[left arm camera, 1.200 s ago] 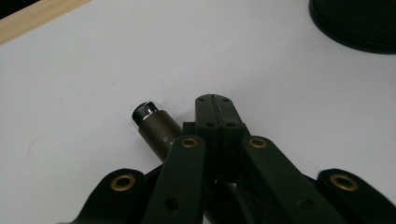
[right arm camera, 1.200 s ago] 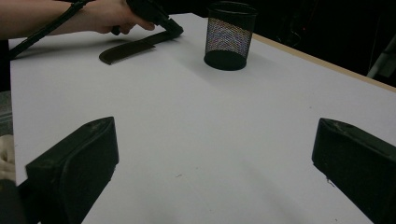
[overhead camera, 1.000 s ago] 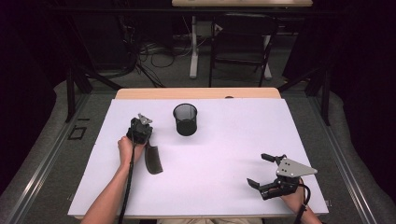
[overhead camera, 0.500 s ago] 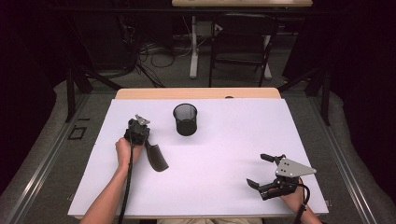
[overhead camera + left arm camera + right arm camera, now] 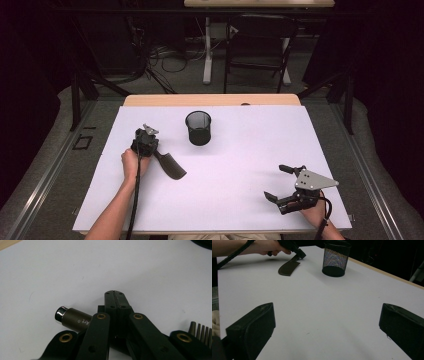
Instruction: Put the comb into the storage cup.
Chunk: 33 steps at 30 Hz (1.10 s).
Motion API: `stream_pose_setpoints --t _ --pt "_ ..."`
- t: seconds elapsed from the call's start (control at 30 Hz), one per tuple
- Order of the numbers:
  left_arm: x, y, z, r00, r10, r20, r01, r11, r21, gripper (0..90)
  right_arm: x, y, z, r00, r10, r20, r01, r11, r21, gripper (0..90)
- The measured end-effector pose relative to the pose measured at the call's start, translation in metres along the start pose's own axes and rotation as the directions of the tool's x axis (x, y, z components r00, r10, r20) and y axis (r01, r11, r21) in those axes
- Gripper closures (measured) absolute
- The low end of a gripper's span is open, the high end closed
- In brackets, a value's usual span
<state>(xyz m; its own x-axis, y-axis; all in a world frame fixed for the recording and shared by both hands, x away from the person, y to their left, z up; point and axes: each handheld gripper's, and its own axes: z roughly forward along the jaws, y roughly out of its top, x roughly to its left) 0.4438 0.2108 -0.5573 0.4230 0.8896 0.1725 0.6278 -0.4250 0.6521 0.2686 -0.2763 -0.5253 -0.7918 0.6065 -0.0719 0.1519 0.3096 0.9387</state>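
**Left gripper** (image 5: 154, 150), left of centre in the high view, held in the person's left hand (image 5: 132, 162). In the left gripper view the jaw tips are pressed together with no gap. Whether they pinch anything lower down cannot be told.

**Dark brush or comb** (image 5: 172, 168), lying flat on the white table (image 5: 240, 165), just right of that gripper.
- Its bronze handle (image 5: 75, 319), capped in chrome, passes under the gripper's linkage.
- A row of teeth (image 5: 200, 331) shows at lower right.
- Probably light and rigid, with a smooth and perhaps slippery handle.
- Best taken across the handle, clear of the teeth.

**Black mesh cup** (image 5: 198, 128), upright, upper centre, well apart from the brush.

**Right gripper** (image 5: 275, 182), lower right, jaws spread wide with nothing between them.
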Motion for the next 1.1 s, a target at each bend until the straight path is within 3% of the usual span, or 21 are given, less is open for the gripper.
stream_pose_setpoints --t 0.83,1.1 --pt "0.004 -0.010 -0.012 0.9999 -0.009 0.012 0.009 0.9990 0.044 90.0 0.000 0.000 0.000 1.0000 0.003 -0.007 -0.003 1.000 -0.002 0.2" --pt "0.006 -0.012 -0.012 1.0000 -0.003 -0.002 0.003 0.9989 0.048 90.0 0.000 0.000 0.001 1.0000 0.000 -0.007 0.000 1.000 -0.002 0.2"
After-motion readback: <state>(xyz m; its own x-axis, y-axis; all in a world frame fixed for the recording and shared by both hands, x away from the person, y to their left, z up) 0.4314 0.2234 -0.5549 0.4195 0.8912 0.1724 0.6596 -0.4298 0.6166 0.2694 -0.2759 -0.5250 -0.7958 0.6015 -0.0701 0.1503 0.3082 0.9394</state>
